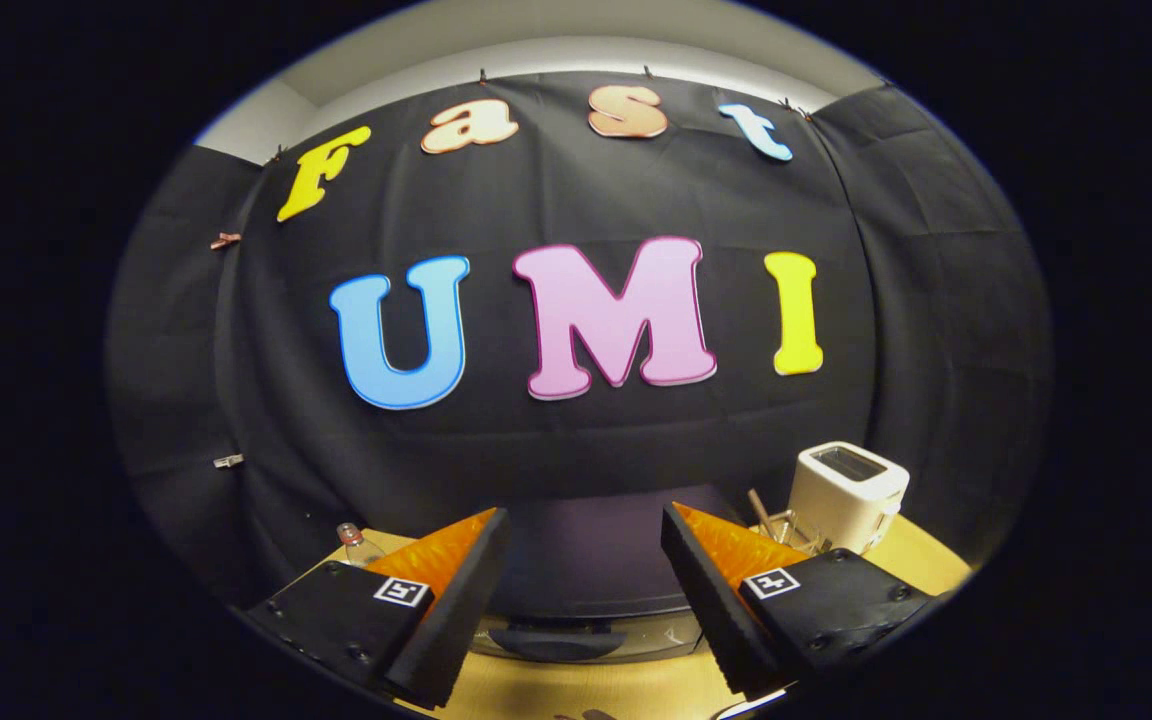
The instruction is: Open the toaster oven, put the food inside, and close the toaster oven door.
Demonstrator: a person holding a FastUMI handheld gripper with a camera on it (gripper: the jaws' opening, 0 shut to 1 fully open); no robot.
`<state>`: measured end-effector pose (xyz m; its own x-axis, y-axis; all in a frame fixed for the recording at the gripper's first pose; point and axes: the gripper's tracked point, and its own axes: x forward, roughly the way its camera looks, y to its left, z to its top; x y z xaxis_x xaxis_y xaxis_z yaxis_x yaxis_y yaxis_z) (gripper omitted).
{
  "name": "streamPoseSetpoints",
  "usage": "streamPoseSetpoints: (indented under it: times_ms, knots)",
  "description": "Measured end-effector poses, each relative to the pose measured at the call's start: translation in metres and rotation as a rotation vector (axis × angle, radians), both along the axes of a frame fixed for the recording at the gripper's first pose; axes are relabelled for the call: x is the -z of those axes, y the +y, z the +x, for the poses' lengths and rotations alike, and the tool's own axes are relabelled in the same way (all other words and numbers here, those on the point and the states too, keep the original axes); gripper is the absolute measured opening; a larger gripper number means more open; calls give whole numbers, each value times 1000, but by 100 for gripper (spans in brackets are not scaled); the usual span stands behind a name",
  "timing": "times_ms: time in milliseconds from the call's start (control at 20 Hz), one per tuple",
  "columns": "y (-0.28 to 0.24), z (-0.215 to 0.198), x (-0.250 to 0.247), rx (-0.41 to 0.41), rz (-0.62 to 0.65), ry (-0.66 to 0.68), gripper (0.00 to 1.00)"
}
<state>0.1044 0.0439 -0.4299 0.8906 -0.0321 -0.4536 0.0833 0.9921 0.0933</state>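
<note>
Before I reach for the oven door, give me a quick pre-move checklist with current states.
1. Gripper open, nothing between its fingers: ok.
2. Toaster oven just ahead between the fingers, dark top facing us: ok.
3. Door handle in sight, low on the front: ok.
4. Door shut or open: cannot tell.
5. Food located: cannot tell.
6. White toaster and wire rack stand apart to the right on the table: ok.

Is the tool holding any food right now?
No, the tool is open with nothing between its fingers, and the dark toaster oven sits just ahead of them on the wooden table.
</note>
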Motion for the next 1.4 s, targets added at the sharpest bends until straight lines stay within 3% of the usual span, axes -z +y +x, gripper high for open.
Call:
streamPoseSetpoints:
  times_ms: [250,500,800,1400]
  knots:
    - [4,-21,74,17,17,169,98]
    - [15,-33,103,-1,-13,236,98]
    - [14,-39,102,-5,-96,234,99]
    - [21,-124,107,4,-109,344,99]
